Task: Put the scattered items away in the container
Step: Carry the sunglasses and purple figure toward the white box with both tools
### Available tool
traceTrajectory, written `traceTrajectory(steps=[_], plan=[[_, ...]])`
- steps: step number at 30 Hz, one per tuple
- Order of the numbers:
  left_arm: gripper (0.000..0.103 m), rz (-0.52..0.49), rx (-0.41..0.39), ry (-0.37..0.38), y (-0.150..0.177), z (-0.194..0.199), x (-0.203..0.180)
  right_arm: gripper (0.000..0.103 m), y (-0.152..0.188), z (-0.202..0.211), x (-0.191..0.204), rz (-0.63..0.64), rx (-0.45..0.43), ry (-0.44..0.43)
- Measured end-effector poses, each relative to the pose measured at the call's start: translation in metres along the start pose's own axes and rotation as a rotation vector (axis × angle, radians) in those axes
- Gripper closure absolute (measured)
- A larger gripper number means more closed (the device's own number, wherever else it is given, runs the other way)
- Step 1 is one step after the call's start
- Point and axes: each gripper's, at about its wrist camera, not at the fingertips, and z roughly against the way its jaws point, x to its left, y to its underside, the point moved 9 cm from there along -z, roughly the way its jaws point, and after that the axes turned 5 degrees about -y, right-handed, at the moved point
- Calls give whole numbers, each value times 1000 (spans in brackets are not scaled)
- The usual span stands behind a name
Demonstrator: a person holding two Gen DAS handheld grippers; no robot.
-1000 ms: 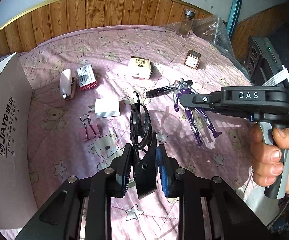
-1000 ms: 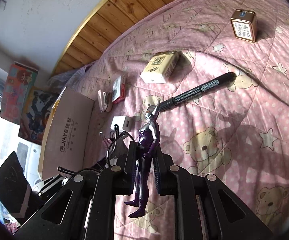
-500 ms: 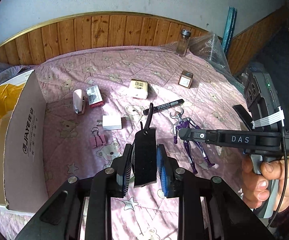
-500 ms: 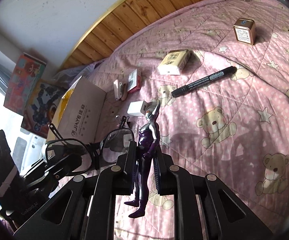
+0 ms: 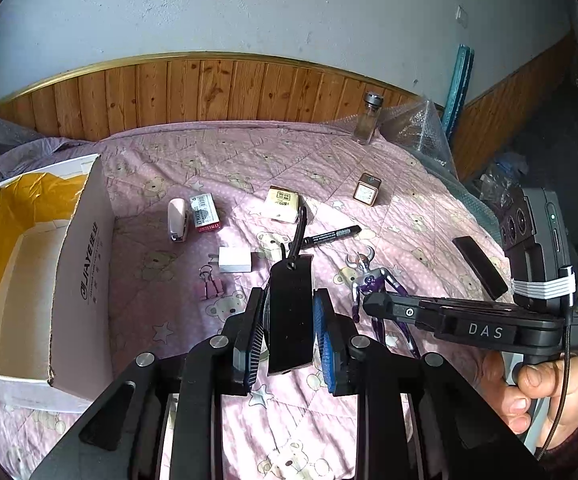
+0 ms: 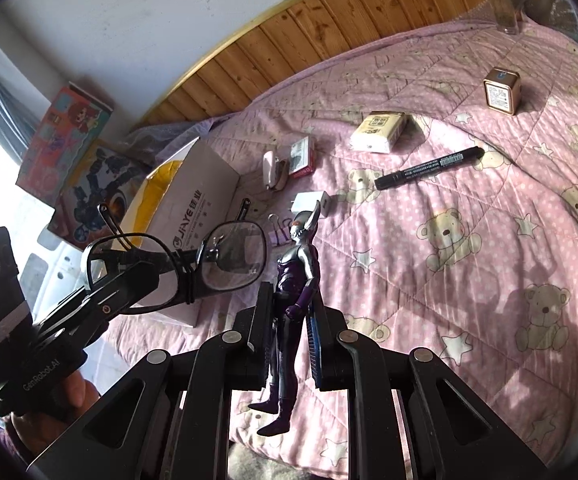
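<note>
At lower centre of the left wrist view, the left gripper (image 5: 290, 336) is pinched on a pair of glasses (image 5: 291, 316), seen here edge-on as a dark slab with one temple arm curling up. The right wrist view alone shows them as glasses (image 6: 209, 262): black frame, clear lenses, held at left of frame above the near corner of the cardboard box (image 6: 205, 216).

Lower centre of the right wrist view: right gripper (image 6: 289, 344) clamped at the waist of a purple-and-silver toy figure (image 6: 295, 280), upright, legs dangling below the fingers. From the left wrist view the same figure (image 5: 369, 280) shows at right of centre, beyond the right gripper's tip.

Box (image 5: 85, 272) at left of the left view, open top, yellow inner lining; the part of the floor in view holds nothing. The right view hides most of its interior.

On the pink bear-print quilt (image 5: 409, 216): binder clip (image 5: 210, 286), white charger plug (image 5: 235, 259), black marker (image 5: 331, 235), pink stapler (image 5: 177, 220), red-edged staple box (image 5: 205, 213), tissue pack (image 5: 284, 203), small copper-edged tin (image 5: 367, 189). Glass bottle (image 5: 367, 118) upright at the far edge.
</note>
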Motion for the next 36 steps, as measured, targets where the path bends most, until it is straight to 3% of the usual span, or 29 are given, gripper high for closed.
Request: traceTrajectory(steps=[10, 36], plan=[[77, 64, -49, 19, 1, 33, 13, 87, 10, 5, 49, 91, 5, -8], [77, 200, -215, 5, -23, 123, 83, 87, -11, 1, 175, 325, -13, -64]])
